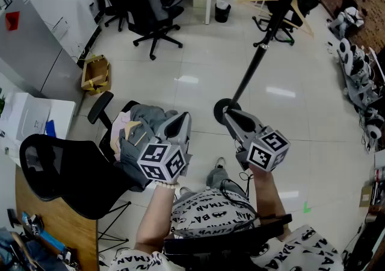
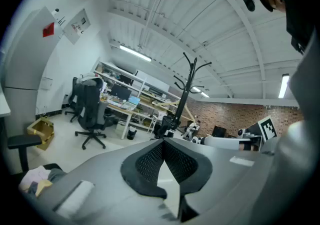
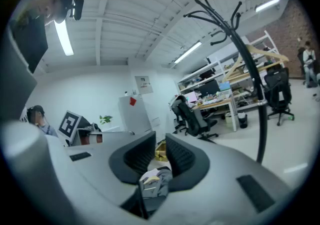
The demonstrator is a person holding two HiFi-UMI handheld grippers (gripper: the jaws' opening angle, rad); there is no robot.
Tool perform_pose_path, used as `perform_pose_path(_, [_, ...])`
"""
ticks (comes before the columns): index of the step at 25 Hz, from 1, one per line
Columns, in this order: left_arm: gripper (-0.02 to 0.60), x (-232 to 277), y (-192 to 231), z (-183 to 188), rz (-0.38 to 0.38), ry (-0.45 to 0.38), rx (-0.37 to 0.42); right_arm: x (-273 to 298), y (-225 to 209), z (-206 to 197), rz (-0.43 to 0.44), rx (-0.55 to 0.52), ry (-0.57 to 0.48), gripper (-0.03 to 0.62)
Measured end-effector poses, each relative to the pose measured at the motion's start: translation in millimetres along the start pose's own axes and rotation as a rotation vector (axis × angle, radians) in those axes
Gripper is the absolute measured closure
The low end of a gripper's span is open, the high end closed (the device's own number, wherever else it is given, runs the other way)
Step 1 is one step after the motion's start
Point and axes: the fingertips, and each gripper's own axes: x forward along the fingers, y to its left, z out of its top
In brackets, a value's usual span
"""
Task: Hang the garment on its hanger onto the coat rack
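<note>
Overall, the garment (image 1: 147, 120) lay as a crumpled grey and pink pile on the seat of an office chair (image 1: 99, 107), well apart from the coat rack (image 1: 264, 41). A tan piece showed within the pile; whether it was the hanger could not be determined.

The coat rack stood on the tiled floor (image 1: 180, 65) to the right of the chair. A bare wooden hanger (image 1: 283, 0) hung near its top.

Left gripper (image 1: 180, 120): held over the near edge of the pile in the head view. In the left gripper view the pads met at their tips and nothing was between them.

Right gripper (image 1: 231, 116): held close to the base of the coat rack. In the right gripper view the jaws stood a narrow gap apart and gripped nothing. The garment was visible through that gap, lying beyond the pads and not touching them.

The marker cube of each gripper was visible in the other gripper's view.
</note>
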Motion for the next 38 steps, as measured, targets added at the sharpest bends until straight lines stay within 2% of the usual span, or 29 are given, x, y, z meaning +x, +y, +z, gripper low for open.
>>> perform_pose_path(2, [0.594, -17.4, 13.3, -6.3, 0.019, 0.008, -0.012, 11.2, 17.2, -9.0, 0.038, -0.006, 0.027, 0.450])
perform_pose_path(5, [0.594, -48.1, 36.8, -15.0, 0.065, 0.016, -0.031, 33.6, 41.9, -20.0, 0.091, -0.048, 0.071, 0.415])
perform_pose_path(8, [0.594, -87.2, 69.8, -33.1, 0.159, 0.020, -0.076, 66.2, 71.0, -34.3, 0.192, -0.124, 0.141, 0.379])
perform_pose_path(13, [0.594, -136.5, 136.3, -58.0, 0.345, 0.007, -0.172, 139.6, 101.2, -61.3, 0.353, -0.223, 0.260, 0.379])
perform_pose_path(17, [0.594, -155.9, 183.3, -69.0, 0.470, -0.020, -0.232, 204.6, 110.5, -99.7, 0.465, -0.311, 0.385, 0.379])
perform_pose_path(21, [0.594, -155.8, 225.2, -89.4, 0.559, -0.027, -0.304, 265.9, 110.2, -151.1, 0.549, -0.420, 0.513, 0.378])
perform_pose_path(27, [0.594, -137.3, 296.3, -130.9, 0.695, -0.003, -0.382, 347.8, 100.6, -239.2, 0.643, -0.521, 0.689, 0.378])
perform_pose_path(33, [0.594, -114.6, 345.5, -176.9, 0.777, 0.025, -0.452, 418.9, 83.9, -348.6, 0.685, -0.642, 0.861, 0.378])
perform_pose_path(38, [0.594, -98.2, 387.4, -218.6, 0.827, 0.038, -0.512, 468.9, 70.3, -425.8, 0.688, -0.700, 0.942, 0.379])
